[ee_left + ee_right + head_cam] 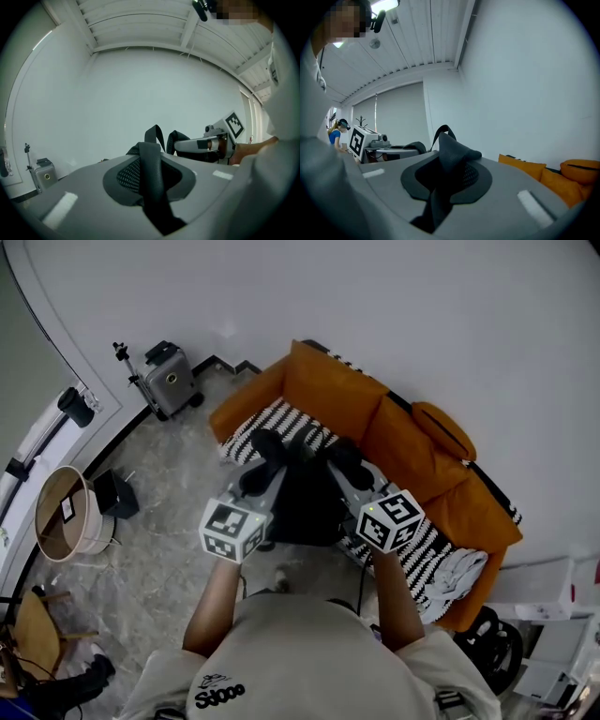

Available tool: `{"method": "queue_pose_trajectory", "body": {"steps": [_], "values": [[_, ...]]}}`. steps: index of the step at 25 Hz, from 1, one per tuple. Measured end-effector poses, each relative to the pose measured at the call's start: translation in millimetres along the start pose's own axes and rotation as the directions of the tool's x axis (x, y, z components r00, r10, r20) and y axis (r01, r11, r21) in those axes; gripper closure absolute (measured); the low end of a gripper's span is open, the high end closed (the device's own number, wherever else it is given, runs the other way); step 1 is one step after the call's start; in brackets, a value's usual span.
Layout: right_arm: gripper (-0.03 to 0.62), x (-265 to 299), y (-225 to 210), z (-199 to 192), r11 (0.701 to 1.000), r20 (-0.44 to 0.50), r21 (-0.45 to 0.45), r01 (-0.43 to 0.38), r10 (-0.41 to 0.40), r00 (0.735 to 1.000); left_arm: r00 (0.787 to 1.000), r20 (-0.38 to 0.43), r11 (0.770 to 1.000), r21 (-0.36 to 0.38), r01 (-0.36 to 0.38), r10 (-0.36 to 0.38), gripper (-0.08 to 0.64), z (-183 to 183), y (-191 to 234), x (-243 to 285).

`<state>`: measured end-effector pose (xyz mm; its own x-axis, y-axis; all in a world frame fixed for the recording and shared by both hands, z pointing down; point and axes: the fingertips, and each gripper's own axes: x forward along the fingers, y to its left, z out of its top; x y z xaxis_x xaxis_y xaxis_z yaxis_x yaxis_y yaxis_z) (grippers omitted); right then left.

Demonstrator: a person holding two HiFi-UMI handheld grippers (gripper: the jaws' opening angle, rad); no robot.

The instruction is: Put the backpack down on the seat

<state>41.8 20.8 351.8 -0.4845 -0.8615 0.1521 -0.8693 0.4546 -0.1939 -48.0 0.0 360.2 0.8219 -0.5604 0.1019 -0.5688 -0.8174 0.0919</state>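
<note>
A black backpack (305, 498) hangs between my two grippers, above the front of an orange sofa (412, 451) whose seat has a black-and-white striped cover (267, 420). My left gripper (261, 457) is shut on a black padded shoulder strap (151, 164), which runs up between its jaws. My right gripper (345, 461) is shut on the other strap (451, 157), which bunches up out of its jaws. Each gripper view shows the other gripper (206, 144) (389, 151) level with it. The bag's lower part is hidden behind the grippers' marker cubes and the person's arms.
A grey suitcase (169, 379) stands by the wall left of the sofa. A round basket (66, 512) and a black box (117, 493) sit on the marble floor at left, a wooden chair (33, 629) lower left. A grey-white cloth (459, 573) lies on the sofa's right end.
</note>
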Motion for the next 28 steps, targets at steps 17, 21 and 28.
{"method": "queue_pose_trajectory", "body": {"steps": [17, 21, 28], "values": [[0.549, 73.6, -28.0, 9.5, 0.999, -0.005, -0.033, 0.001, -0.001, 1.000, 1.000, 0.002, 1.000, -0.013, -0.014, 0.014, 0.495, 3.3, 75.9, 40.5], [0.549, 99.7, -44.6, 15.2, 0.998, -0.006, -0.047, -0.029, 0.029, 1.000, 1.000, -0.007, 1.000, -0.005, -0.026, 0.026, 0.495, 4.4, 101.2, 59.3], [0.549, 140.4, -81.2, 27.5, 0.995, -0.023, -0.035, -0.090, 0.089, 0.996, 0.999, -0.027, 0.999, 0.006, -0.032, 0.032, 0.495, 11.0, 140.1, 102.5]]}}
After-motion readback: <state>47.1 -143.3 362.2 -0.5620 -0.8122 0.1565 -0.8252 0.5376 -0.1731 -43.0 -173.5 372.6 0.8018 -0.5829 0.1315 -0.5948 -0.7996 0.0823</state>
